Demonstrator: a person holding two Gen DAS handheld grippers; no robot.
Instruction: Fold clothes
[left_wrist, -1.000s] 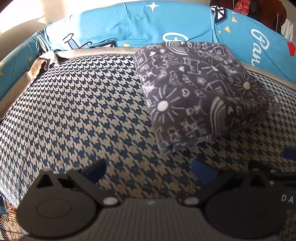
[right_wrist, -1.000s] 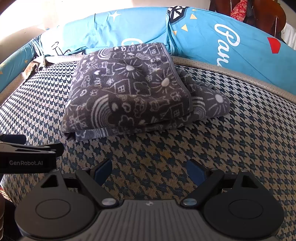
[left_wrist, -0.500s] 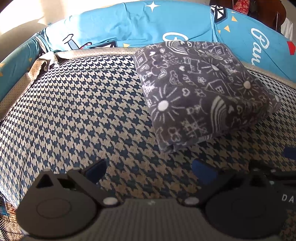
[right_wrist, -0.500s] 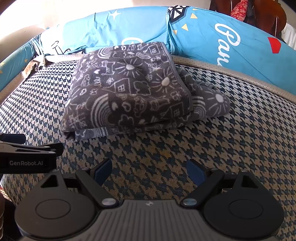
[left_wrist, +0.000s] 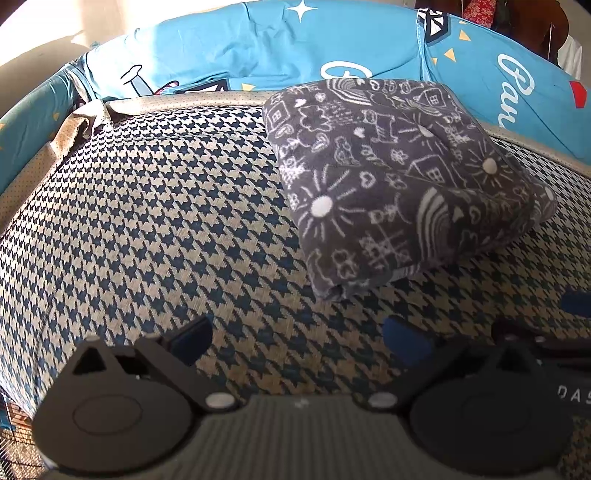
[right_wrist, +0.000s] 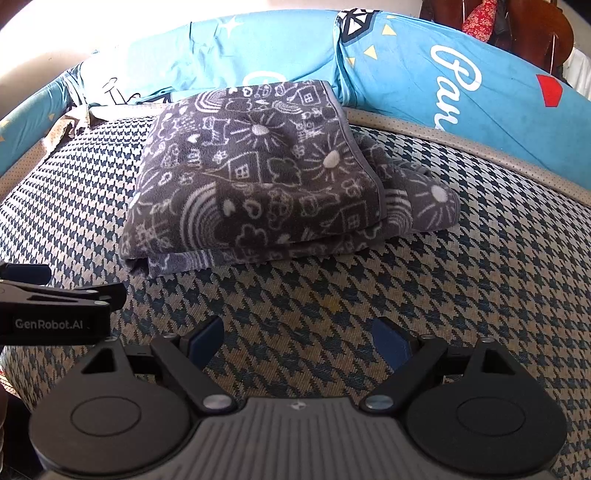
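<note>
Left wrist view: folded blanket (left_wrist: 402, 181) lies near the bed's (left_wrist: 147, 221) far edge; left claw (left_wrist: 299, 336) and right claw (right_wrist: 299, 341) gape empty (folding looks finished). Next, probably withdrawing.

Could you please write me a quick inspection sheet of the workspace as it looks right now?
Surface: houndstooth cushion, bare in front of both grippers.
Job's things: grey doodle-print garment lies folded near the back edge, with a lower layer sticking out on its right side.
Clutter: nothing seen.
Grippers: left gripper and right gripper both open, empty, short of the garment.
Cables: nothing seen.
Surroundings: blue printed cushions line the back.
</note>
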